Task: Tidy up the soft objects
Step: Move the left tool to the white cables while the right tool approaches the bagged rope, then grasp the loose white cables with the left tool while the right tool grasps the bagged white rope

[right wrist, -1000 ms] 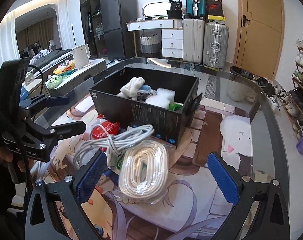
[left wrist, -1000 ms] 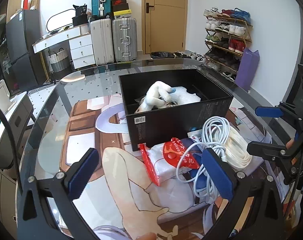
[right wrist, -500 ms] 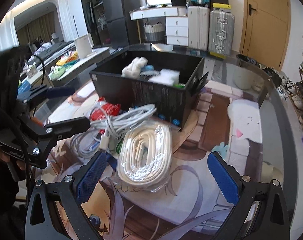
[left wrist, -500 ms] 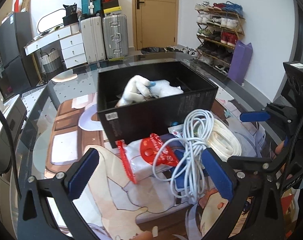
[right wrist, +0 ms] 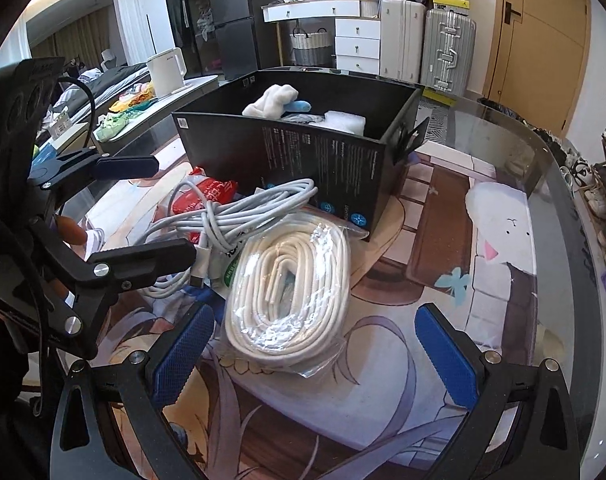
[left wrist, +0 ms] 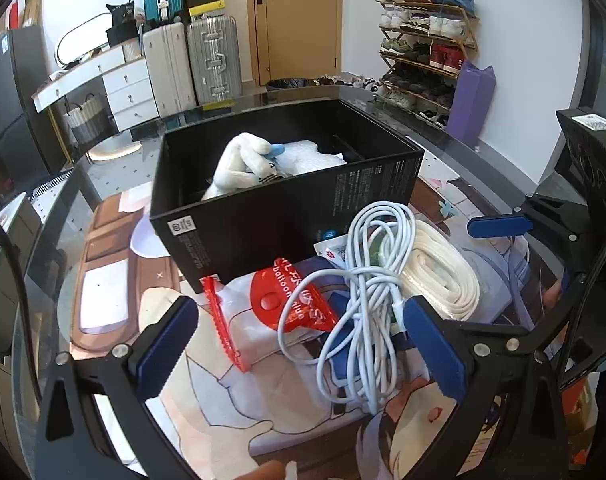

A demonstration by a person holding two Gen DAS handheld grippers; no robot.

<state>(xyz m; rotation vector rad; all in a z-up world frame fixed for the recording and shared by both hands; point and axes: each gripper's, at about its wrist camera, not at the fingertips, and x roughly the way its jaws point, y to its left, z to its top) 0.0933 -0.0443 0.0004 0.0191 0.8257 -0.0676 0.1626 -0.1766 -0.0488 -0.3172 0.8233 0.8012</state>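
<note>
A black box (left wrist: 287, 216) stands on the table and holds a white plush (left wrist: 243, 160) and other soft pieces. In front of it lie a bundled white cable (left wrist: 367, 280), a red balloon packet (left wrist: 291, 300) and a bagged coil of white rope (right wrist: 291, 284). My left gripper (left wrist: 301, 344) is open; the red packet and the cable lie ahead between its fingers, the cable by the right finger. My right gripper (right wrist: 315, 352) is open just short of the rope coil. In the right wrist view, the left gripper (right wrist: 173, 206) hovers over the cable.
The glass table (right wrist: 543, 168) carries a printed mat (right wrist: 499, 240) under everything. A person's fingers (right wrist: 69, 232) hold the left gripper. Suitcases (left wrist: 191, 60), white drawers and a shoe rack (left wrist: 423, 40) stand beyond the table. A white kettle (right wrist: 165, 70) sits on a side counter.
Both grippers have moved in closer to the pile in front of the box. The cable, packet and rope coil lie as before. Both stay open.
</note>
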